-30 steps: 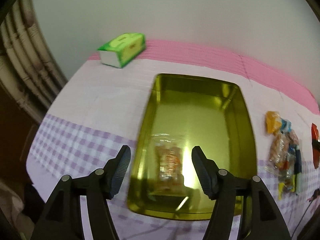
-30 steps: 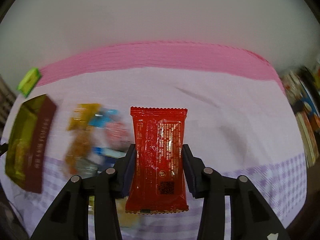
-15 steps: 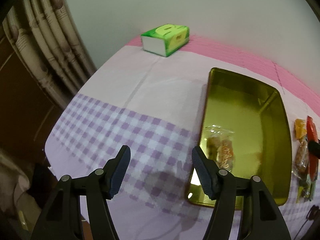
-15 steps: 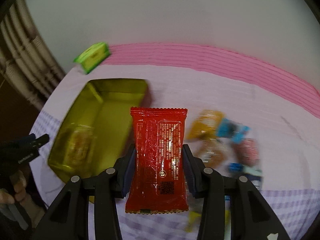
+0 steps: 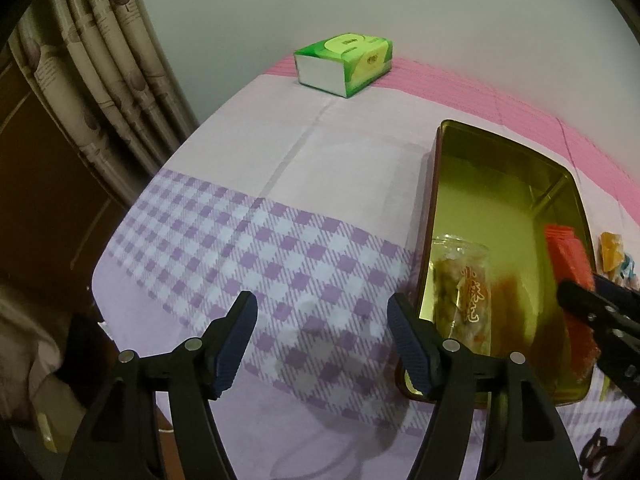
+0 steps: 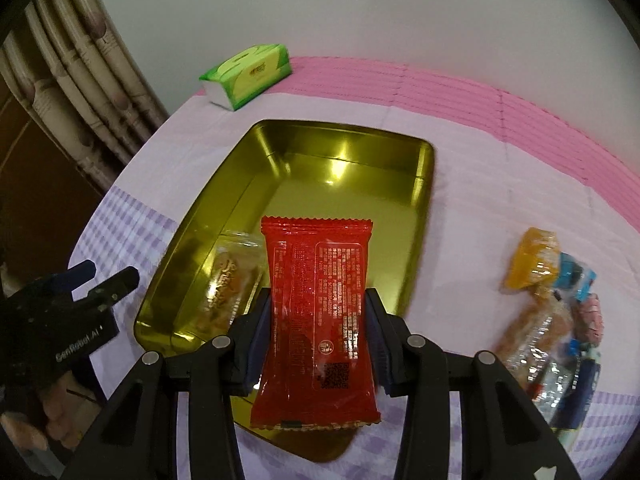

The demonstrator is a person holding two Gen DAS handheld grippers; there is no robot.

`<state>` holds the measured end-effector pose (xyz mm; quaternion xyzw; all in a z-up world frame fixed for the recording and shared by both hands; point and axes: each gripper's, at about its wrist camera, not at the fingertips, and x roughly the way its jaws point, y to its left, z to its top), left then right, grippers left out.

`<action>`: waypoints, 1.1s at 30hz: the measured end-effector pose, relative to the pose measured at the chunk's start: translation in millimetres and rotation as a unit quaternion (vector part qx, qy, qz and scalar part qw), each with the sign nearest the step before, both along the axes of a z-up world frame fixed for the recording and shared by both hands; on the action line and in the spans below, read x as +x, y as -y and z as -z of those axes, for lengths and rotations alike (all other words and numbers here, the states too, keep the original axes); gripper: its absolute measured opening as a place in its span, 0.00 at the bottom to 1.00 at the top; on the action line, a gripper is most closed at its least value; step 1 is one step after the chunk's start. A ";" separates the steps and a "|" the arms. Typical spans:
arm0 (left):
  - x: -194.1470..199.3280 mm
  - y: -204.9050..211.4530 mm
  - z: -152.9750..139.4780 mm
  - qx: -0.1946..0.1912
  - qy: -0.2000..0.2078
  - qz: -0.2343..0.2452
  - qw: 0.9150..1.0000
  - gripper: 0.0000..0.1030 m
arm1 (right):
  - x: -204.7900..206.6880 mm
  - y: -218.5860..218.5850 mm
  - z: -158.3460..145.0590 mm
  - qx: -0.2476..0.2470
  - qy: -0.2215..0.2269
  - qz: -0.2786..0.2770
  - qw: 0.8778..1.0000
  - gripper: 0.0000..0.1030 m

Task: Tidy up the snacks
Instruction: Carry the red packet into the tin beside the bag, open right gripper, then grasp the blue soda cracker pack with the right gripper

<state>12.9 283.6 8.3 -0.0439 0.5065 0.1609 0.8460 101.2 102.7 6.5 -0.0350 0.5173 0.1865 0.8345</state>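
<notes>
My right gripper (image 6: 318, 312) is shut on a red snack packet (image 6: 318, 320) and holds it over the near end of the gold tin tray (image 6: 344, 152). A clear packet of orange snacks (image 6: 228, 280) lies in the tray's near left part. In the left wrist view my left gripper (image 5: 322, 312) is open and empty above the checked cloth, left of the tray (image 5: 500, 184). There the clear packet (image 5: 464, 280), the red packet (image 5: 568, 256) and the right gripper (image 5: 588, 312) show at the right. The left gripper (image 6: 108, 278) shows at the left of the right wrist view.
A pile of loose snack packets (image 6: 548, 300) lies on the cloth right of the tray. A green tissue box (image 5: 344, 62) stands at the far left by the wall. A curtain (image 5: 92, 80) hangs left of the table edge.
My right gripper has swung left with the red packet, from over the snack pile to over the tray. My left gripper has moved left off the tray, leaving the clear packet inside.
</notes>
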 end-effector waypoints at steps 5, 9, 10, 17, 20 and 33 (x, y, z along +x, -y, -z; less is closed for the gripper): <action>0.7 -0.6 0.7 -0.006 -0.001 -0.002 1.000 0.66 | 4.7 -9.1 9.6 -0.008 -0.008 0.003 1.000 0.39; 1.1 -2.3 2.2 -0.011 -0.004 -0.006 1.000 0.66 | 8.4 -12.8 18.8 -0.011 -0.020 0.009 1.000 0.39; 1.0 -2.8 2.4 -0.012 -0.004 -0.007 1.000 0.66 | 8.7 -13.9 20.5 -0.014 -0.021 0.009 1.000 0.39; 0.6 -5.3 2.8 -0.018 -0.005 -0.013 1.000 0.66 | 9.4 -16.9 29.1 -0.027 -0.027 0.010 0.999 0.39; 0.7 -7.5 3.4 -0.021 -0.004 -0.016 1.000 0.66 | 8.3 -18.0 30.1 -0.032 -0.026 0.007 0.999 0.39; 0.5 -7.8 4.4 -0.022 -0.005 -0.015 1.000 0.67 | 4.0 -22.8 27.7 -0.032 -0.019 -0.012 0.999 0.43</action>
